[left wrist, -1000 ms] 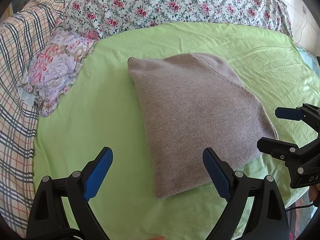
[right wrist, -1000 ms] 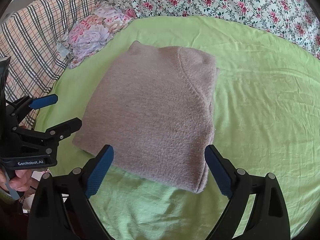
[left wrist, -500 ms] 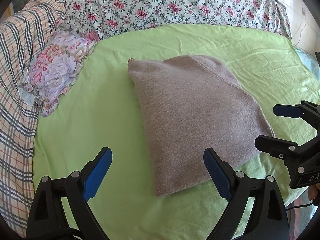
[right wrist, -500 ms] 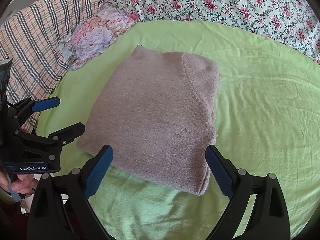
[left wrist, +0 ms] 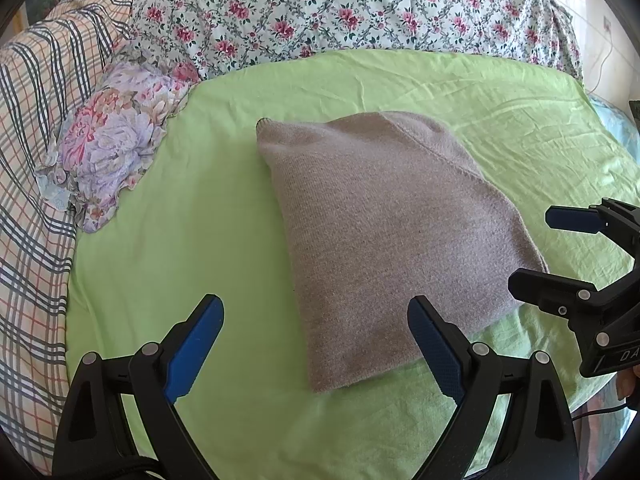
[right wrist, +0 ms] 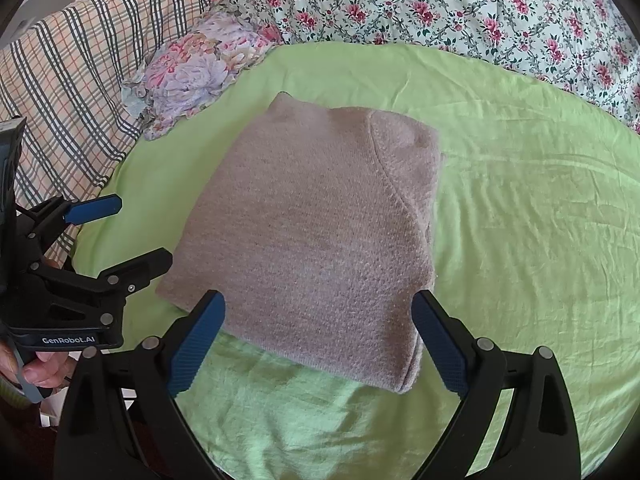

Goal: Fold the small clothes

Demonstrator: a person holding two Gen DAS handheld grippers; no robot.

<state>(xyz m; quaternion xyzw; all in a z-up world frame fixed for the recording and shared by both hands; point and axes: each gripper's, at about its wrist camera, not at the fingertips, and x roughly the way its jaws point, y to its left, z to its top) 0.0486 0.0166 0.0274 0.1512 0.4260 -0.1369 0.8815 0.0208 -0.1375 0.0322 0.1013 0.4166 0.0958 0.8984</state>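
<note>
A folded beige knit sweater lies flat on the green bed sheet; it also shows in the right wrist view. My left gripper is open and empty, hovering above the sweater's near left corner. My right gripper is open and empty, hovering above the sweater's near edge. Each gripper shows in the other's view: the right one at the sweater's right corner, the left one at its left corner, both apart from the cloth.
A small floral cloth bundle lies at the sheet's left edge. A plaid blanket lies to the left and a floral quilt runs along the back. The bed's near edge is just below the grippers.
Both grippers have drawn back slightly from the sweater and stayed open. The sweater has not moved.
</note>
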